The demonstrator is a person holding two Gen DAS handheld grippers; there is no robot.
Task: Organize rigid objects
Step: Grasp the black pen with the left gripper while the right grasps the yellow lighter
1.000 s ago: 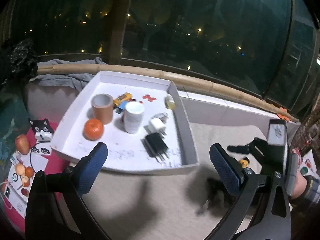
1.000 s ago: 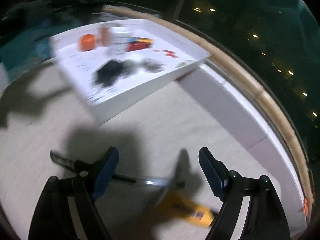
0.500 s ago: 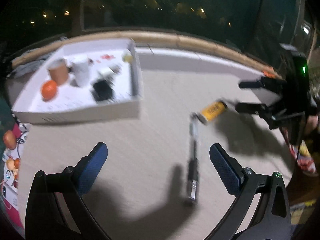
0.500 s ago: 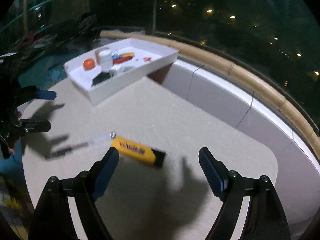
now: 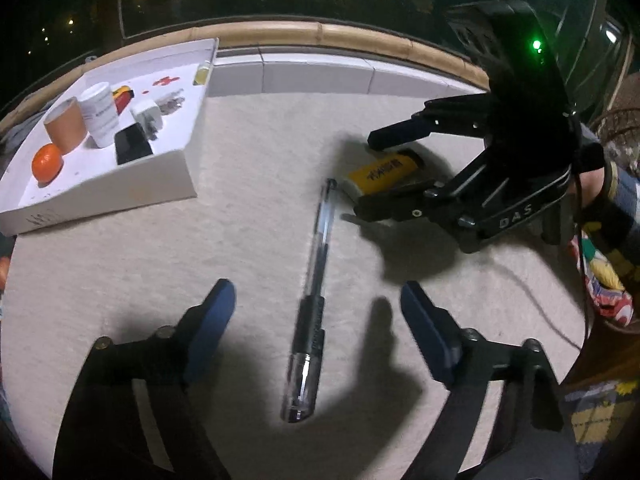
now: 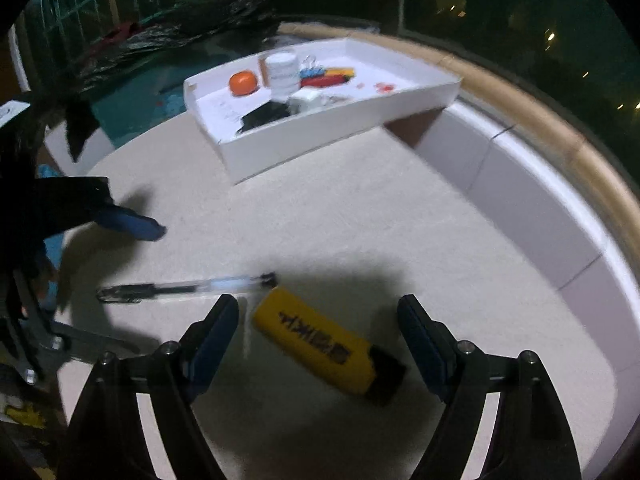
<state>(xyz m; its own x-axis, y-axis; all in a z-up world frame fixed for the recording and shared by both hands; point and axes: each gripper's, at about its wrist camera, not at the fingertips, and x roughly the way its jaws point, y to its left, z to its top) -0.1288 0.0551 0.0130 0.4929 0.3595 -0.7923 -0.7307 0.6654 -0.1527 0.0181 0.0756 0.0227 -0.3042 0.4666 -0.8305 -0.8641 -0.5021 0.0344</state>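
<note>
My left tongs (image 5: 316,316) hung over the pen (image 5: 310,320), pointed steeply down, pads apart on either side of its dark grip and closing, not yet touching it. The pen lay flat on the bench (image 5: 256,216), lengthwise between the pads, its clear end nearest me and its tip pointing away toward the lighter (image 5: 382,170).

My right tongs (image 6: 318,330) stood apart over that yellow lighter, which lay at a slant between the pads with its black end toward the right pad; neither pad seemed to touch it. The pen's tip lay just beside the lighter's yellow end, so I judged that either grasp could nudge the other thing.

To do this well, I thought, the left pads should come down squarely on the rubbery grip, low enough to meet the barrel and not skate over it, then lift straight up before swinging. The right tongs would need a turn to cross the lighter's short width.

The tray (image 5: 120,196) sat beyond the pen, to its left, already holding an orange (image 5: 47,163), a tape roll (image 5: 66,124), a white jar (image 5: 100,114) and chargers.
</note>
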